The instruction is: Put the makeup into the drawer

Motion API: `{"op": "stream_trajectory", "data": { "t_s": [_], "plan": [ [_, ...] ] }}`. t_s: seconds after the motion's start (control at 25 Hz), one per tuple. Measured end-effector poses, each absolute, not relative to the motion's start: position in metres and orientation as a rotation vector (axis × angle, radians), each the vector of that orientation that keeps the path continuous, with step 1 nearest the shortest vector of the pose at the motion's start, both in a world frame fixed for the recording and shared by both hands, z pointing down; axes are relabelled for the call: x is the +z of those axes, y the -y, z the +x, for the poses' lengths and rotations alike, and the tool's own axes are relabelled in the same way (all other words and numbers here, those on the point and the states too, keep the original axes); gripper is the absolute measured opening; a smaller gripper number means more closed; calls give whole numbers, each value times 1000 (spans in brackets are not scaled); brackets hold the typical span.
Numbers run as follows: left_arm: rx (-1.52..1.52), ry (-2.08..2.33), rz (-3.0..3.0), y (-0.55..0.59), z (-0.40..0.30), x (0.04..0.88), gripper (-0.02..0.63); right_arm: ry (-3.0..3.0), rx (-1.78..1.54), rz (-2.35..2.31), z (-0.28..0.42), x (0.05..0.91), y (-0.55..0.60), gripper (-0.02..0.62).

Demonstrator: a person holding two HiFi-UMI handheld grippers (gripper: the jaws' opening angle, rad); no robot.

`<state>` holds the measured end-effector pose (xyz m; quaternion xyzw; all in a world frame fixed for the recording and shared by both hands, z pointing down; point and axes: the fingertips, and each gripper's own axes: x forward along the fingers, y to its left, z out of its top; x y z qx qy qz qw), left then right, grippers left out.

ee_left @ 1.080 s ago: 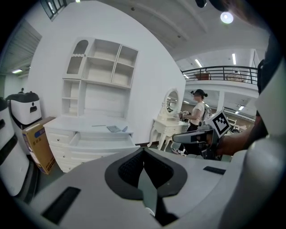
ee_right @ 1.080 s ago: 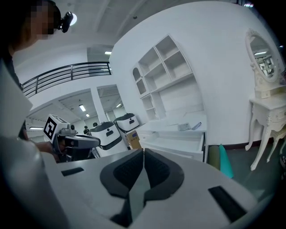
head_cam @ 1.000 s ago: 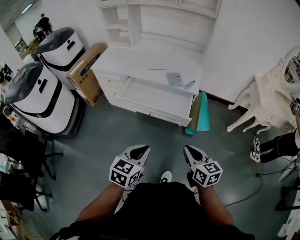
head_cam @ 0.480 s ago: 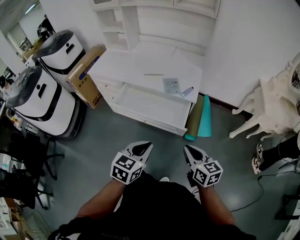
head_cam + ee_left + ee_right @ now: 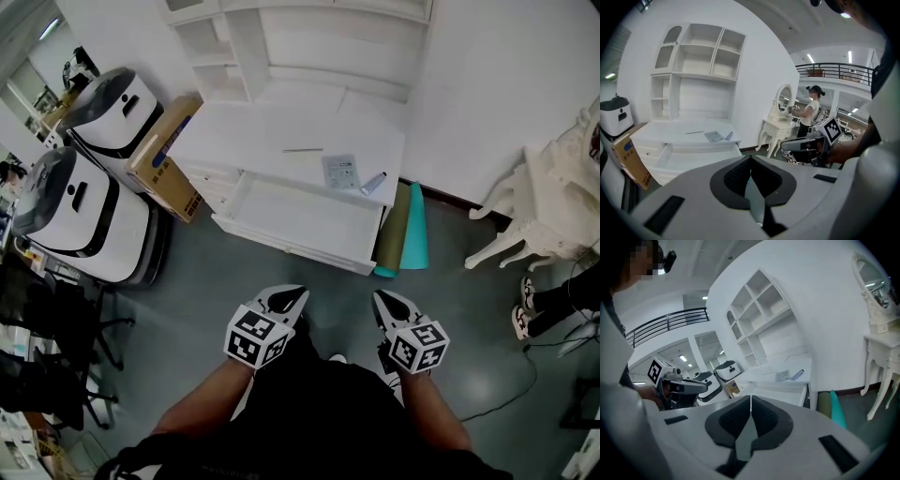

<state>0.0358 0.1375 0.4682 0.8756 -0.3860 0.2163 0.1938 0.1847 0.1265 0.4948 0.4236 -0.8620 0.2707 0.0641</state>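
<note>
Slim grey makeup tube flat on the desk — left gripper and right gripper pressed together, empty.

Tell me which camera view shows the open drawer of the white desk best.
The head view: it looks down into the open drawer, so nearly all of its bare bottom shows. The left gripper view shows the drawer from low, at a slant; the right gripper view shows only a narrow part of it.
</note>
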Motion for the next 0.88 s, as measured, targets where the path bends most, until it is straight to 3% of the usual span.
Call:
{"op": "stream_trajectory", "data": {
  "t_s": [0.88],
  "plan": [
    [561,874,2454,62,-28,484,11,2374,840,1510,145,510,55,29]
  ]
}}
